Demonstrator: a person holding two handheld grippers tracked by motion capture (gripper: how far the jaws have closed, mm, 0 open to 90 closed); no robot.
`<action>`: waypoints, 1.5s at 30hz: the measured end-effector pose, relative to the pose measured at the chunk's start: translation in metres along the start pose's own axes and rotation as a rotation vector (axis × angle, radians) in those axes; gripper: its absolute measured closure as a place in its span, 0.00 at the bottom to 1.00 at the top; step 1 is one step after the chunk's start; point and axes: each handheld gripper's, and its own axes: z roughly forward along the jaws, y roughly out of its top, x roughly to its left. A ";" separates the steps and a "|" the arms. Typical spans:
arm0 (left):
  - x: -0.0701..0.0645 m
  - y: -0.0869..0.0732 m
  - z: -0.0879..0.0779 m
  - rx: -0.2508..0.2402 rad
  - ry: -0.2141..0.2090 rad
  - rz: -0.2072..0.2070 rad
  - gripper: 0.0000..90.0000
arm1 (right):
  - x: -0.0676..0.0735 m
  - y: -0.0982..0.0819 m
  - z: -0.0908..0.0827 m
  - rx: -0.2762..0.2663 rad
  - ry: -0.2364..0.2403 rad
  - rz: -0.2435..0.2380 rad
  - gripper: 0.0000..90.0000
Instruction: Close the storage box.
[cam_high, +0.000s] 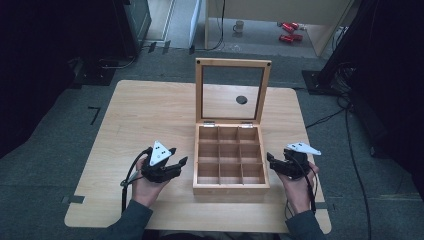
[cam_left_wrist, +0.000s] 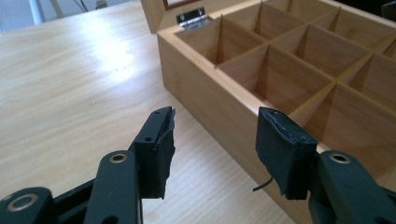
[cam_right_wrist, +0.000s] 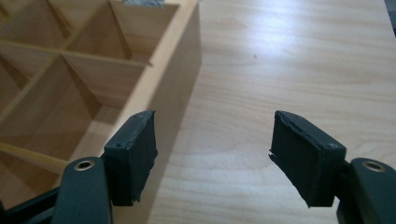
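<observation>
Grippers flank open wooden box

Box (cam_high: 231, 187) with 9 bare compartments sits mid-table (cam_high: 140, 110), glass lid (cam_high: 232, 90) upright. Left gripper (cam_high: 181, 162) and right gripper (cam_high: 270, 161) hover at its sides, jaws apart, gripping nothing.

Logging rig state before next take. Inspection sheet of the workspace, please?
Surface: wooden table, one dark round spot behind the glass lid.
Job's things: wooden box, nine compartments all bare, glass lid upright.
Clutter: nothing seen.
Grippers: left gripper and right gripper flank the box, fingers apart, nothing between.
Cables: black lead off left gripper; more on the floor at right.
Surroundings: dark room, mug and red items on floor beyond.
</observation>
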 end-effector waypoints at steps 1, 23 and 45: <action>0.000 0.004 0.000 -0.006 -0.003 0.004 0.52 | 0.001 0.003 -0.001 0.001 0.000 -0.005 0.34; 0.013 0.034 0.008 -0.025 -0.028 -0.001 0.57 | 0.015 0.044 -0.011 0.006 0.034 -0.114 0.33; 0.026 0.063 0.010 -0.071 -0.012 0.015 0.56 | 0.024 0.084 -0.008 -0.013 0.074 -0.154 0.40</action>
